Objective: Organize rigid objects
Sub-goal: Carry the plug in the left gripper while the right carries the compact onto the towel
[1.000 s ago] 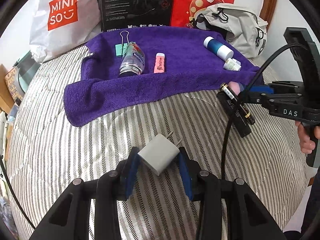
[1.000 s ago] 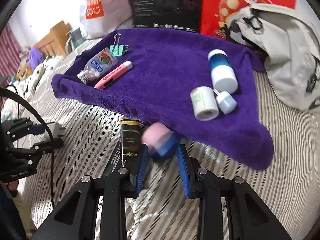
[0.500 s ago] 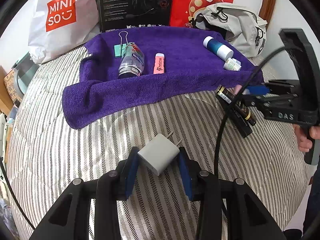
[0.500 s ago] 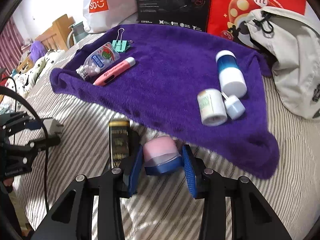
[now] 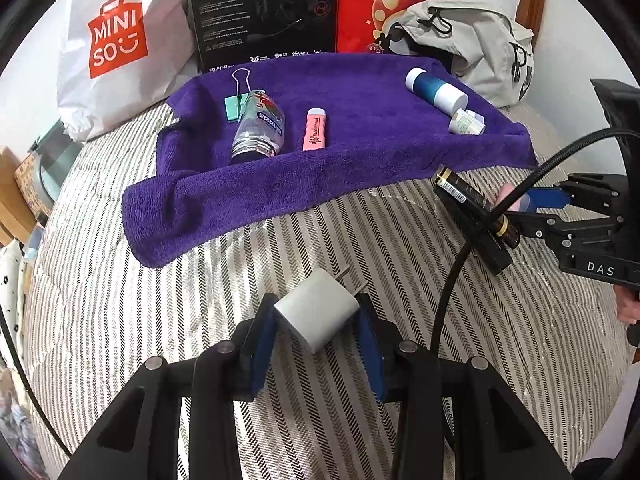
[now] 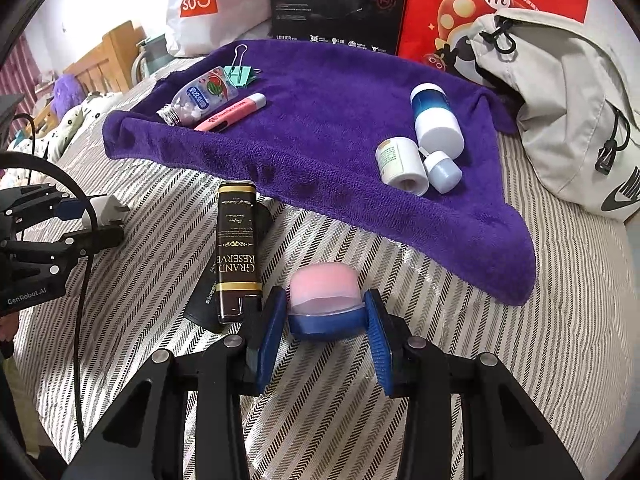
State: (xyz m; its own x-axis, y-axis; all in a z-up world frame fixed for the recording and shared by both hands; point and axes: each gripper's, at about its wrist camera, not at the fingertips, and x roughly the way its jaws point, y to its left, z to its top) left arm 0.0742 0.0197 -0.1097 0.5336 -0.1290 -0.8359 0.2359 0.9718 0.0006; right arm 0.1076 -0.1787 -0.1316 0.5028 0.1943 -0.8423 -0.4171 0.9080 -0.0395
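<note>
Charger plug (image 5: pixel 316 317) clamped between blue pads of left gripper (image 5: pixel 317 334), held above striped bedcover (image 5: pixel 160 320); sits skewed, one corner toward the camera, two metal prongs pointing up-right away from lens. Jaws narrowed to plug width, both pads touching its sides. Purple towel (image 5: pixel 360 148) further back, carrying binder clip (image 5: pixel 239 100), clear bottle (image 5: pixel 260 128) with neck toward camera, pink highlighter (image 5: pixel 315 129) lengthwise away from lens, blue-white bottle (image 5: pixel 436 88), small white bottles (image 5: pixel 466 122) partly hiding each other. Right gripper (image 5: pixel 536 204) at right edge, a cable crossing in front, pink-blue item in its pads mostly hidden. Black-gold tin (image 5: pixel 476 208) beside it, long axis diagonal.

Right wrist view: pink-topped blue jar (image 6: pixel 325 300) gripped between pads of right gripper (image 6: pixel 326 322), pink end pointing away; jaws fairly wide, closed on jar sides. Black-gold tin (image 6: pixel 237 252) just left of the left finger, lying on a dark flat item mostly covered, long axis toward the towel (image 6: pixel 340 120). Left gripper (image 6: pixel 94 216) at left edge, holding charger plug (image 6: pixel 105 210), prongs pointing right, plug partly hidden. Grey backpack (image 6: pixel 568 112) at right, cut off.
</note>
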